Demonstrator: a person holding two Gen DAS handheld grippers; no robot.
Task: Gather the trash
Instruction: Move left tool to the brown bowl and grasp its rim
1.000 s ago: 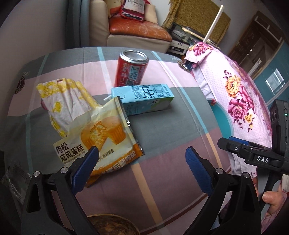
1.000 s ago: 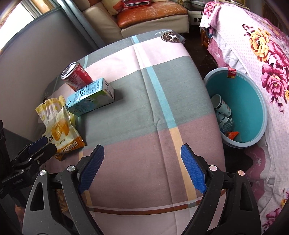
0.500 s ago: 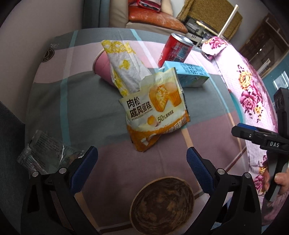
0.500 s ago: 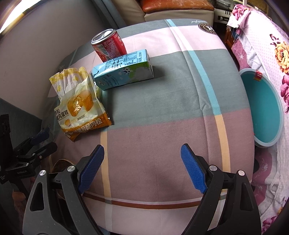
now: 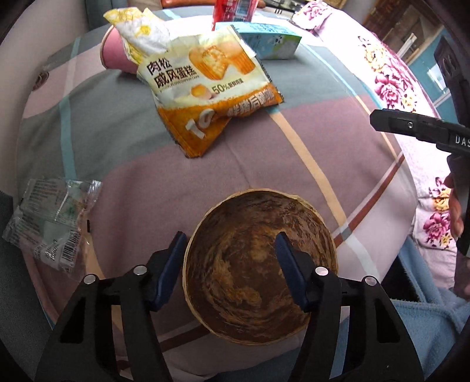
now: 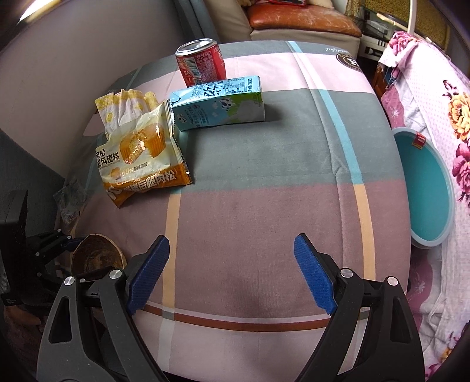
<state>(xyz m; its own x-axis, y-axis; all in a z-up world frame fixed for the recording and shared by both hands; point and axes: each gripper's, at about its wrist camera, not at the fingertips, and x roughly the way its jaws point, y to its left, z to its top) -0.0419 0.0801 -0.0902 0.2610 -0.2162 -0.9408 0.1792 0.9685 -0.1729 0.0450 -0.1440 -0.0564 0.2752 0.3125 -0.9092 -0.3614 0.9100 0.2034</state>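
Clear crinkled plastic wrapper lies at the desk's left edge, untouched. Left claw is closing across the near left rim of the brown, stained round paper bowl; pads not yet pressing. Risk: thin wall buckles or bowl tips, spilling residue. Right claw hangs wide, empty; teal round bin sits beyond the desk's right edge.

Partly hidden and cut-off items
Red can cropped by top edge; bowl rim partly hidden behind fingers; clear wrapper print blurred.
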